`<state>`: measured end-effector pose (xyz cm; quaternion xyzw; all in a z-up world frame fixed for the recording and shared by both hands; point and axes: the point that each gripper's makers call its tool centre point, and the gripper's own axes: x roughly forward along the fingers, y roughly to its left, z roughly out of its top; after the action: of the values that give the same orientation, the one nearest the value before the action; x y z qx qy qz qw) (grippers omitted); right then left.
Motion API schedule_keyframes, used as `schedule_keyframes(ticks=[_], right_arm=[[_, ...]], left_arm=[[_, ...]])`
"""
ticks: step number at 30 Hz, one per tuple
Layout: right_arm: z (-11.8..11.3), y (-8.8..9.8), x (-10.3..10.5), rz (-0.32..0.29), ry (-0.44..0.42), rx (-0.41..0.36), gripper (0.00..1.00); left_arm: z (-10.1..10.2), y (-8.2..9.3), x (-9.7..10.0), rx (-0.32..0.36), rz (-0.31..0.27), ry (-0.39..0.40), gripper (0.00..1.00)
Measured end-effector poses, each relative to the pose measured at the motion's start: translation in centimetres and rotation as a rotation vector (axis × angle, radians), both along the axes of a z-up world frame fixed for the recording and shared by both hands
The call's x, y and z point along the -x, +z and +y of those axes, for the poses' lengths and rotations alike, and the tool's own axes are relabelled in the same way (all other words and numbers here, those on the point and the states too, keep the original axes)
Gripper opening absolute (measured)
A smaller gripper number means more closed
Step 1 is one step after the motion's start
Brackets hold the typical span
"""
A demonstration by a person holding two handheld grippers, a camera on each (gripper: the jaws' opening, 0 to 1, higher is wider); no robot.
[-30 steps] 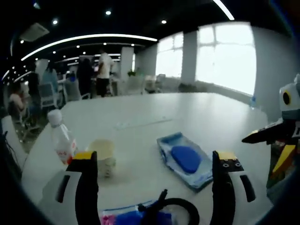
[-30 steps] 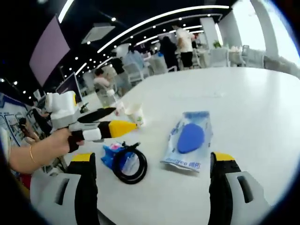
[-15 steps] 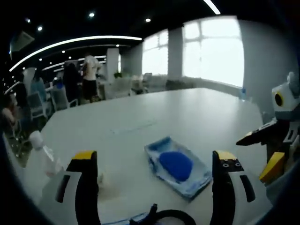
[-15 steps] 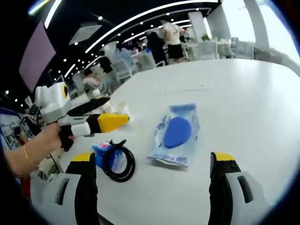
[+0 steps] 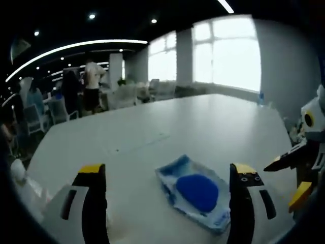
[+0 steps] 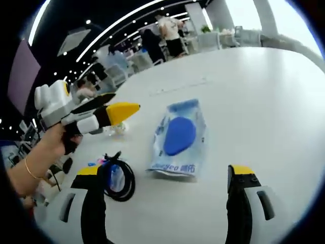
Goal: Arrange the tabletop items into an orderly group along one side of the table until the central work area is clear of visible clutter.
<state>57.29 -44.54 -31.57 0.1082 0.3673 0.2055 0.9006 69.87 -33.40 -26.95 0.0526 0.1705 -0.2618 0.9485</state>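
Hovering with fingers wide and empty, both grippers (image 5: 162, 203) (image 6: 162, 203) frame the blue packet (image 6: 177, 137) mid-surface, likely lining up a grasp.

We see a broad white table (image 6: 264, 76) with a pale, glossy top. Lying flat on it, well in from its edges, is a clear packet with a blue pad inside (image 6: 177, 137) (image 5: 195, 190). Towards the edge nearest us lies a coiled black cable (image 6: 118, 179), resting partly on a small blue packet (image 6: 115, 177).
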Motion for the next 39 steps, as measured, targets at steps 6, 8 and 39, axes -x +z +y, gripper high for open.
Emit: schedule_keyframes(ticks=[6,8,39], right_arm=[[0.0,-1.8,0.4,0.092,-0.053,0.013,0.99],[-0.2,-2.3,0.7,0.127,-0.093,0.018,0.99],[4.2,-4.9,-0.8,0.280,-0.346,-0.274,0.72]], left_arm=[[-1.4,-1.5,-1.6,-0.035,0.009,-0.031,0.95],[-1.8,-2.1,-2.1,-0.047,0.021,-0.045,0.94],[-5.5,-7.8,-7.9,-0.222,0.048,-0.245,0.52]])
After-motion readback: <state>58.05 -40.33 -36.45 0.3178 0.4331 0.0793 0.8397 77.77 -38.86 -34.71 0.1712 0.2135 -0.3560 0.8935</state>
